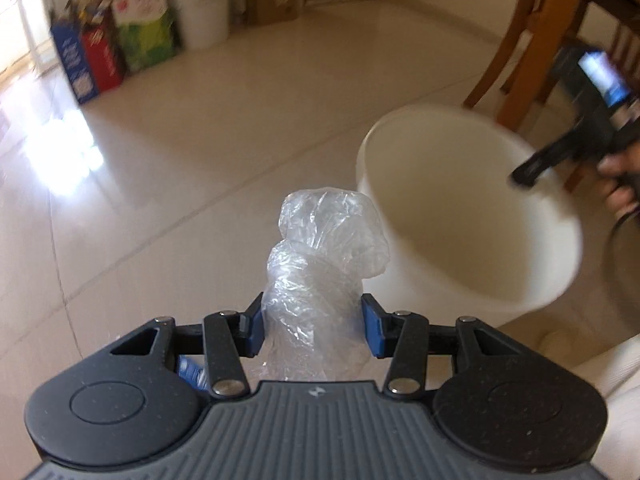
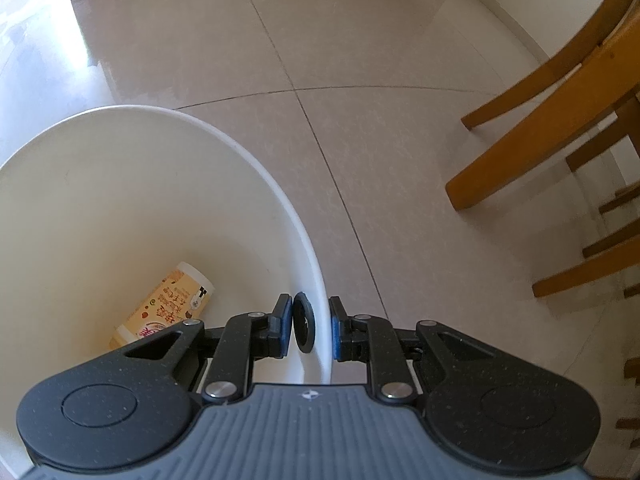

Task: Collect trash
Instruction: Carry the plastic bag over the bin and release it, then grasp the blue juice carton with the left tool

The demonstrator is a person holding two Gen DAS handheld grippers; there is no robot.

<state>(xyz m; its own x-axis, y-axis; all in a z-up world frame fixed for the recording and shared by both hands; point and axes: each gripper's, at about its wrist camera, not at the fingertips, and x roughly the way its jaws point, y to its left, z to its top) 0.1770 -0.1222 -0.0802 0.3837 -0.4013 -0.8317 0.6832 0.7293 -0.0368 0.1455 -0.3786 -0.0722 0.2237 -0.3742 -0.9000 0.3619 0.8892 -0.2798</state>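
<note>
A crumpled clear plastic bag (image 1: 320, 276) is held between the blue pads of the left gripper (image 1: 314, 326), which is closed to a middling width on the wad; the bag's long axis runs forward along the fingers, with its free end standing past the fingertips. In the left wrist view, the white bucket (image 1: 472, 208) lies just beyond and to the right of the bag, with its mouth tilted toward the camera. The bag's free end appears just beside the near rim, though whether it is over the opening or only in front of the wall cannot be told.

The bucket's rim (image 2: 320, 280) is pinched by the right gripper (image 2: 308, 328), whose jaws are drawn narrow across the wall, one pad inside and one outside, beside a black fitting (image 2: 303, 326) on the inner face. A printed bottle (image 2: 166, 304) is seen lying on its side at the bottom of the bucket.

The left gripper is judged the nearer one for the drop, since the right is occupied with steadying the bucket. The coming move is judged to turn on carrying the bag rightward past the near rim until its free end is over the opening.
</note>
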